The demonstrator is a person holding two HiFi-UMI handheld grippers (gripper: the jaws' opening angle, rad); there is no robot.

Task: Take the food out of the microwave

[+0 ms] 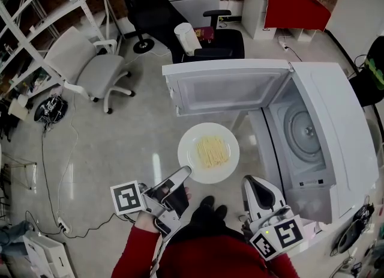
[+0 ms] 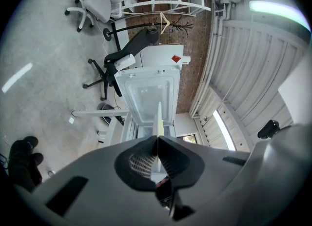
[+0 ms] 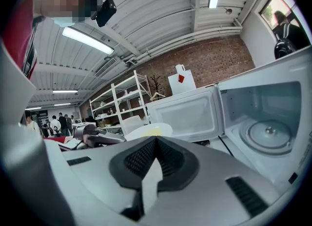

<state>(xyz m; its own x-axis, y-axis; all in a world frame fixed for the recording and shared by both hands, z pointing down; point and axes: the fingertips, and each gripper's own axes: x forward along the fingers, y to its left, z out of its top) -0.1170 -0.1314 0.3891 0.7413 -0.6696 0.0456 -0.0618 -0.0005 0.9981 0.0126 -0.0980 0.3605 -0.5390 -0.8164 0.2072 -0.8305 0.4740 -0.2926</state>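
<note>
A white plate (image 1: 208, 169) of pale noodles (image 1: 211, 151) hangs over the floor, outside the open microwave (image 1: 342, 120). My left gripper (image 1: 185, 173) is shut on the plate's near-left rim. In the left gripper view the plate (image 2: 159, 117) shows edge-on between the shut jaws of the left gripper (image 2: 157, 139). My right gripper (image 1: 255, 182) is shut and empty, just right of the plate and in front of the microwave. The right gripper view shows the right gripper (image 3: 155, 141), the plate (image 3: 146, 131) and the bare glass turntable (image 3: 267, 134).
The microwave door (image 1: 231, 87) stands swung out to the left, just beyond the plate. A grey office chair (image 1: 90, 66) and a black chair (image 1: 180, 30) stand further back. White shelving (image 1: 36, 24) lines the left. Cables (image 1: 54, 169) trail on the floor.
</note>
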